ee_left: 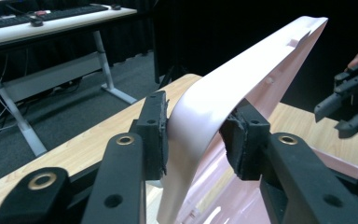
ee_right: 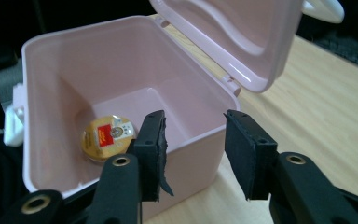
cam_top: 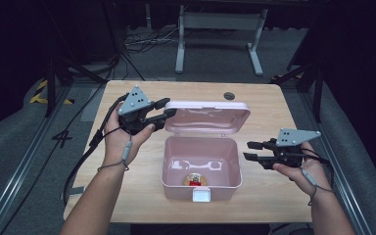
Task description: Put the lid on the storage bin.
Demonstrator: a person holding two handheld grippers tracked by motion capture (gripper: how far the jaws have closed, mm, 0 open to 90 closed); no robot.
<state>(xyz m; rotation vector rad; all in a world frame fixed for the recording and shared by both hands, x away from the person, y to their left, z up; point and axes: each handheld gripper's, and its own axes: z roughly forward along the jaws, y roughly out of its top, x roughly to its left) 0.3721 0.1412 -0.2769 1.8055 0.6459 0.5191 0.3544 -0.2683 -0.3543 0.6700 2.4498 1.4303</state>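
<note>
A pink plastic box point(cam_top: 237, 164) stands open in the middle of the wooden table point(cam_top: 274, 112), its lid point(cam_top: 208, 117) raised at the back. A small round gold and red item point(cam_top: 195, 178) lies on the box's floor, also seen in the right gripper view point(ee_right: 107, 137). My left gripper point(cam_top: 169, 108) is shut on the lid's left edge point(ee_left: 242, 70), with a pad pressed on each side. My right gripper point(cam_top: 250, 150) hovers open just right of the box, nothing between its pads point(ee_right: 151, 149). A white latch point(cam_top: 201, 196) sits at the box's front.
A round grommet hole point(cam_top: 229, 95) sits in the table behind the lid. Beyond the table, a white desk frame point(cam_top: 220, 29) and loose cables point(cam_top: 142, 41) are on the floor. A desk with a keyboard point(ee_left: 51, 16) is in the background of the left gripper view.
</note>
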